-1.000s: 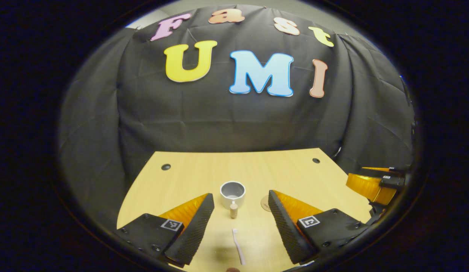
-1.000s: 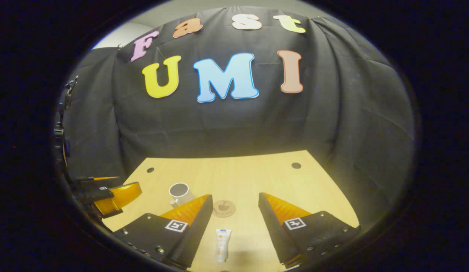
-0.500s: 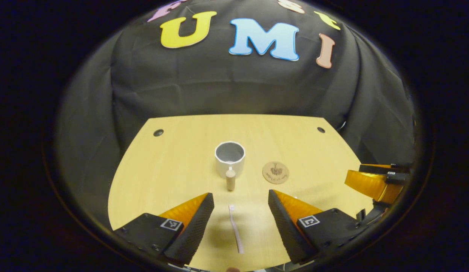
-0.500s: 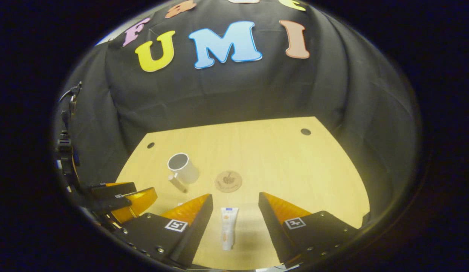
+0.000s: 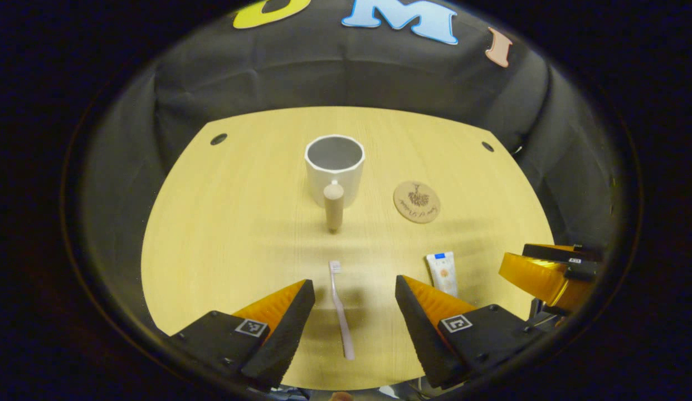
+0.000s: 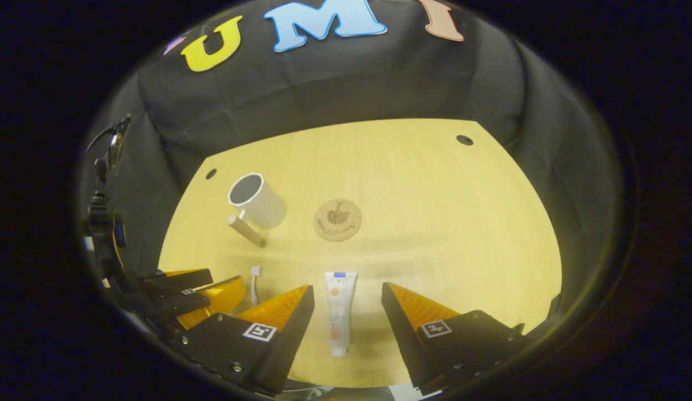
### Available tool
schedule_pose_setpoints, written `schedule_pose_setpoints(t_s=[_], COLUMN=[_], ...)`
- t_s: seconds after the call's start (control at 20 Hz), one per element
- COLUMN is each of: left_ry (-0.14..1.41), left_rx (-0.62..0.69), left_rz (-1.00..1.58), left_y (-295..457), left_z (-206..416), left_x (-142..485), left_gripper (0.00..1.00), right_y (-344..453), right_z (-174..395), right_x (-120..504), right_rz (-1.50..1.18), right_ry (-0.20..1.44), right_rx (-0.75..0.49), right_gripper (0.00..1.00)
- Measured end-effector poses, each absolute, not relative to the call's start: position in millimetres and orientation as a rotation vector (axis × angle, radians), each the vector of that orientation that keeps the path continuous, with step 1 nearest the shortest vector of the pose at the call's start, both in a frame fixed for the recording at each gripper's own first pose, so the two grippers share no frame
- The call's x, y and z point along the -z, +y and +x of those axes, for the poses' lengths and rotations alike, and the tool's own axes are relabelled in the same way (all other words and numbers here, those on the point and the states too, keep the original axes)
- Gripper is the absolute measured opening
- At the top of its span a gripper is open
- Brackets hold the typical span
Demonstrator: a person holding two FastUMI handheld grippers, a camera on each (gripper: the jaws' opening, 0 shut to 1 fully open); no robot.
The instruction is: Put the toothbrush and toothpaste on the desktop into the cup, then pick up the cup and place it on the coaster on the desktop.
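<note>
A white cup (image 5: 334,171) with a wooden handle (image 5: 333,206) stands upright mid-desk, empty as far as I can see; the right gripper view shows the cup (image 6: 257,201) at the left. A round cork coaster (image 5: 417,201) (image 6: 337,220) lies to its right. The pale toothbrush (image 5: 340,309) lies flat between the fingers of my open left gripper (image 5: 354,289), which hovers above it. The white toothpaste tube (image 6: 339,311) lies flat between the fingers of my open right gripper (image 6: 347,295). In the left gripper view the toothpaste (image 5: 442,272) lies at the lower right.
The light wooden desk (image 5: 240,223) has small dark holes near its far corners (image 5: 218,138) (image 5: 487,146). Black cloth walls close in the back and sides. The other gripper shows at the right edge (image 5: 549,273) of the left gripper view and at the lower left (image 6: 181,289) of the right gripper view.
Both views have tilted downward over the desk. The toothbrush and toothpaste now lie farther up between the fingers, and the cup and coaster look closer. Both grippers stayed open.
</note>
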State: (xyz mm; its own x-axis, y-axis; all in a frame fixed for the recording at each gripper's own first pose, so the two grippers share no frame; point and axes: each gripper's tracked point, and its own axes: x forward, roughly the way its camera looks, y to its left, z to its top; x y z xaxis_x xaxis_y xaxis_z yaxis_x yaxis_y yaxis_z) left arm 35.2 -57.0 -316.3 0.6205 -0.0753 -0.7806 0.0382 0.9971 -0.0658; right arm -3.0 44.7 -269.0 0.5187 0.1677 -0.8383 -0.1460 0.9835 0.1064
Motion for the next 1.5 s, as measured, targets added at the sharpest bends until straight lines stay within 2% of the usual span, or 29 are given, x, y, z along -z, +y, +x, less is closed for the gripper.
schedule_pose_setpoints(t_s=[0.35, 0.95, 1.15, 1.2, 1.3, 1.35, 1.4, 1.45, 1.5], left_ry=[1.056, 1.220, 1.228, 1.229, 1.232, 1.234, 1.237, 1.240, 1.240], left_rx=[0.012, -0.067, -0.066, -0.067, -0.069, -0.069, -0.069, -0.068, -0.065], left_rz=[-0.044, -0.063, -0.055, -0.053, -0.055, -0.058, -0.058, -0.056, -0.057], left_y=[-46, -29, -33, -33, -34, -34, -34, -35, -36], left_z=[27, 15, 18, 18, 20, 21, 20, 19, 20], left_x=[378, 425, 423, 423, 424, 424, 423, 424, 422], left_gripper=[0.97, 0.98, 0.96, 0.89, 1.00, 0.96, 0.96, 0.90, 0.95], right_y=[51, 57, 57, 54, 55, 53, 52, 52, 51], right_z=[-12, -23, -25, -23, -23, -22, -22, -23, -22], right_x=[328, 377, 388, 388, 390, 391, 390, 390, 389], right_rz=[-0.011, -0.040, -0.072, -0.091, -0.105, -0.110, -0.112, -0.116, -0.116], right_ry=[1.201, 1.375, 1.399, 1.397, 1.396, 1.395, 1.401, 1.406, 1.404], right_rx=[-0.197, -0.172, -0.156, -0.147, -0.139, -0.130, -0.124, -0.117, -0.108], right_gripper=[0.78, 0.79, 0.79, 0.79, 0.78, 0.78, 0.76, 0.74, 0.69])
